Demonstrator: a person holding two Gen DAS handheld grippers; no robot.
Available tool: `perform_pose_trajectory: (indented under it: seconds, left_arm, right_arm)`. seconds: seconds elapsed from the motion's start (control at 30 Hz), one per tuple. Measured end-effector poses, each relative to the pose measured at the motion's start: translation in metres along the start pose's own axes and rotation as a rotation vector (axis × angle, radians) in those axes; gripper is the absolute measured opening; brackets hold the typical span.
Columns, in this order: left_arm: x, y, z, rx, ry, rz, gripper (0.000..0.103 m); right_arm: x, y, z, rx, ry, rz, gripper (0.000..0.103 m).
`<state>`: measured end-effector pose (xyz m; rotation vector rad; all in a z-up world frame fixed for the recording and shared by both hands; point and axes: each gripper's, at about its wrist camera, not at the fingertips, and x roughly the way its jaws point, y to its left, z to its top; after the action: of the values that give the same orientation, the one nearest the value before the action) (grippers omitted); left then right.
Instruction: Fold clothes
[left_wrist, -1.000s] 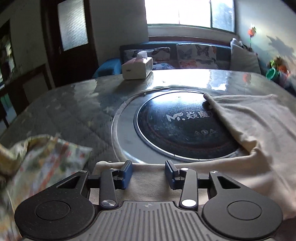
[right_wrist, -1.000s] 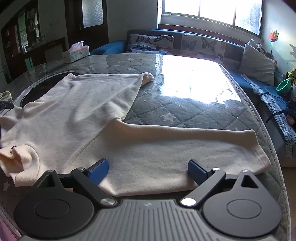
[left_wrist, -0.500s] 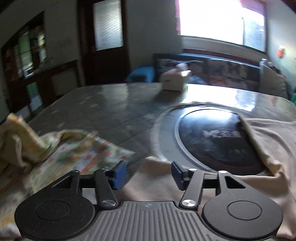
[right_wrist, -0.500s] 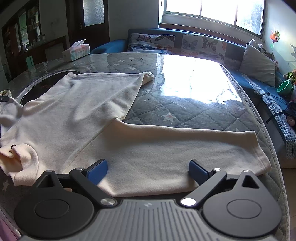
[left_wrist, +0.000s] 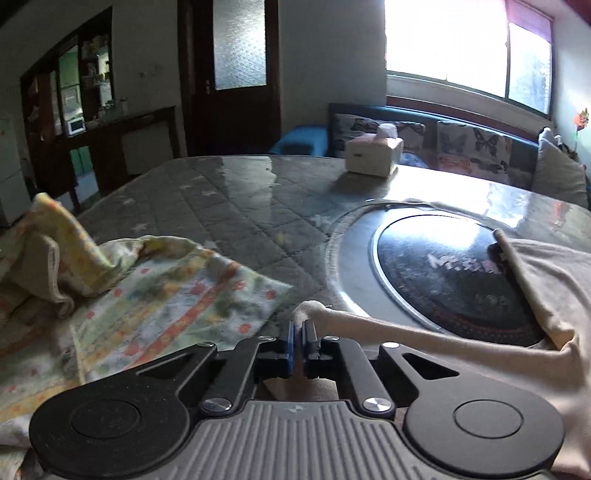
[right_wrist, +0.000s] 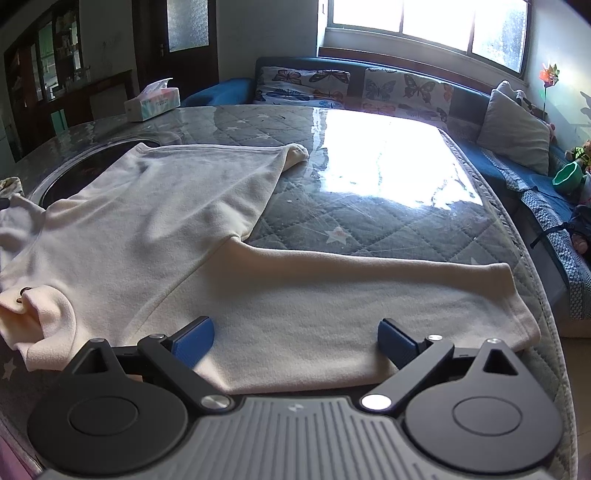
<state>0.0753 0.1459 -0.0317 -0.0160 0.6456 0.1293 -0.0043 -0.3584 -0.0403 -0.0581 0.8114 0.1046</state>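
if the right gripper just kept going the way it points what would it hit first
Most likely the cream top lying flat on the table. The right gripper is open and angled down over the sleeve, with nothing else between its fingers and the cloth, though the depth is hard to judge.

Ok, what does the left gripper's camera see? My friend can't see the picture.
The left gripper is shut on the edge of a cream top on a quilted table. A flowery cloth lies left, a tissue box farther back.
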Motion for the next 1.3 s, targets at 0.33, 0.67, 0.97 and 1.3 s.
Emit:
perform_pose_trajectory:
  seconds: [0.33, 0.67, 0.97, 1.3]
  left_arm:
    - [-0.002, -0.008, 0.008, 0.007, 0.026, 0.014, 0.026]
    - [-0.022, -0.028, 0.011, 0.052, 0.027, 0.018, 0.053]
    - [-0.046, -0.060, 0.008, 0.085, 0.030, -0.059, 0.063]
    - [-0.067, -0.123, -0.004, 0.215, 0.028, -0.196, 0.066]
  right_arm:
    - [-0.003, 0.002, 0.006, -0.029, -0.013, -0.005, 0.098]
    - [0.002, 0.002, 0.001, -0.009, -0.013, 0.022, 0.098]
    - [0.001, 0.000, 0.001, 0.007, -0.016, 0.022, 0.102]
    - [-0.021, 0.020, 0.017, -0.053, -0.086, 0.070, 0.103]
